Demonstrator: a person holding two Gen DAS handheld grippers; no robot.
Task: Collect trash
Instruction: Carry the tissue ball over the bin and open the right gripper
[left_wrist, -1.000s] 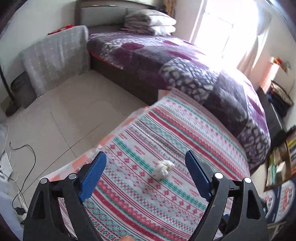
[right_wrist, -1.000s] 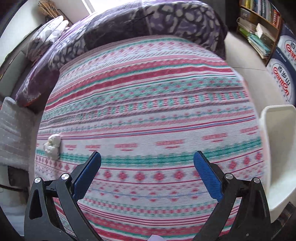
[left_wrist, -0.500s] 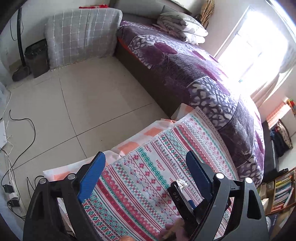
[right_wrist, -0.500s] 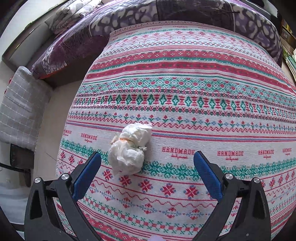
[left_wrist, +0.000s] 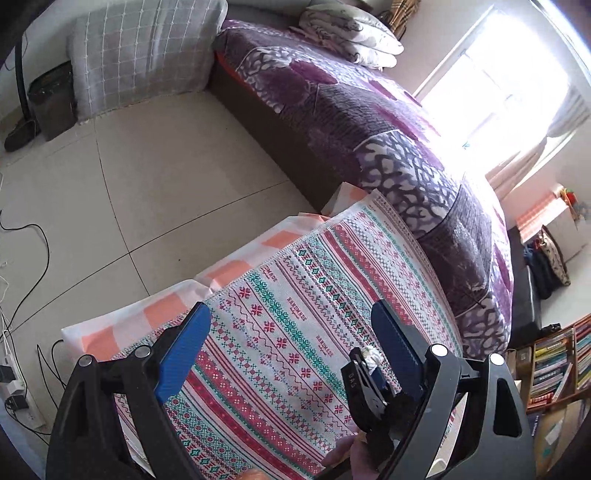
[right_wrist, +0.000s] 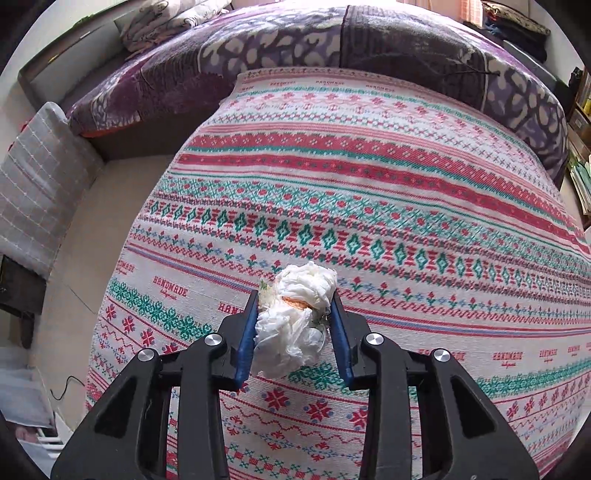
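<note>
The right gripper (right_wrist: 295, 325) is clenched on the wad (right_wrist: 295, 317) of white tissue, its blue pads (right_wrist: 246, 339) pressing both sides, with an orange patch showing in the creases. The wad sits over the patterned cloth (right_wrist: 369, 192), near that cloth's left edge; whether it rests on the weave or is just clear of it cannot be told. Behind the cloth runs a purple bed (right_wrist: 332, 40), and to the left stands a grey checked cushion (right_wrist: 37, 177) against the floor (right_wrist: 96, 236). The left gripper (left_wrist: 291, 339) is released, jaws wide apart with nothing between them, hovering over the cloth's corner, where a peach-checked sheet (left_wrist: 162, 310) shows under the edge. In the left wrist view the right gripper (left_wrist: 365, 373) comes in from the lower right, largely hidden behind the left tool's frame, and only a scrap of the wad (left_wrist: 369, 356) peeps above its black jaw. Fingers (left_wrist: 347, 448) of the person show at the bottom edge, mostly cut off. Cables (left_wrist: 33, 258) trail over the tiles at far left, a dark bin (left_wrist: 51, 99) stands beside the cushion, and shelves of books (left_wrist: 554, 365) fill the lower right corner. The window (left_wrist: 509, 81) is blown out white, so nothing beyond it can be made out.
</note>
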